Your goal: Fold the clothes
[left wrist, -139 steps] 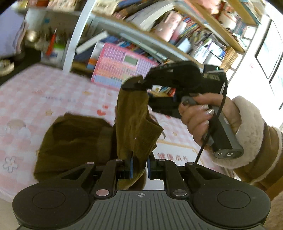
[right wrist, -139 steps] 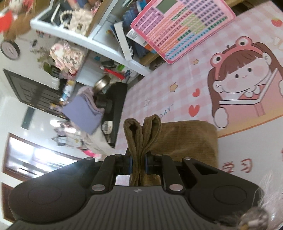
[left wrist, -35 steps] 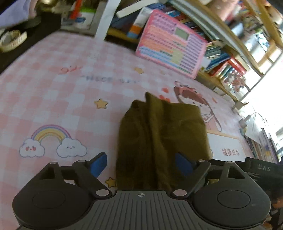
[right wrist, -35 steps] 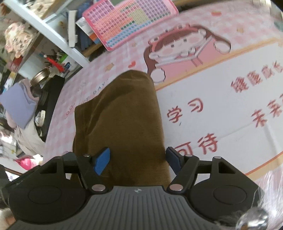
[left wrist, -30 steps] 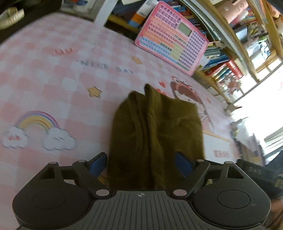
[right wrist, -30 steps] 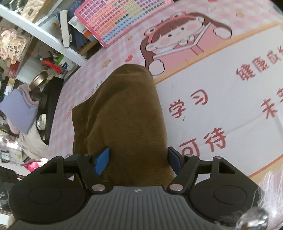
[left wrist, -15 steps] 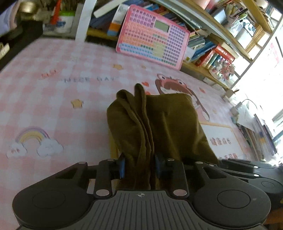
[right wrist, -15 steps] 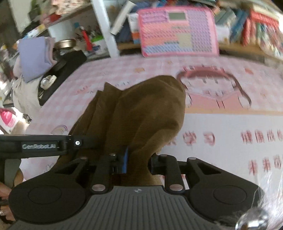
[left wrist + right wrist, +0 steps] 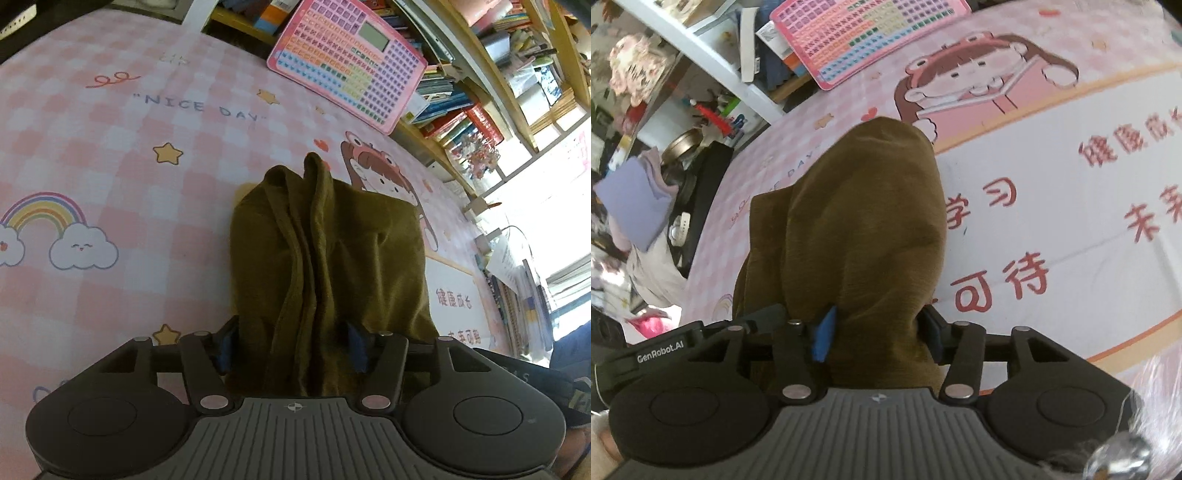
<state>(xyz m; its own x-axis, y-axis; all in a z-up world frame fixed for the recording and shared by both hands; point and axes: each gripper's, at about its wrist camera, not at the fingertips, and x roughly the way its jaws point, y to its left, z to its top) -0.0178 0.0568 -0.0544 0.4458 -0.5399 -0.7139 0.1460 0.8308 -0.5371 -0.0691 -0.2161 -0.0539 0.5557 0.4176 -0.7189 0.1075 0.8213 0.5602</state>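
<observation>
Olive-brown folded garment (image 9: pixel 325 258) lies on the pink checked mat (image 9: pixel 110 155), near end between both grippers' jaws. Left gripper (image 9: pixel 291 343) & right gripper (image 9: pixel 875 332) are opening; pads seem clear of cloth, tho partly hidden.

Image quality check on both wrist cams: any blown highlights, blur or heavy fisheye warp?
Left wrist view: the window area at far right is blown out white, and the shelves bow strongly under fisheye; the brown garment and pink mat are sharp. Right wrist view: evenly lit, no glare, the garment slightly soft, the left-edge clutter smeared and warped, a blurry furry cuff at bottom right.
</observation>
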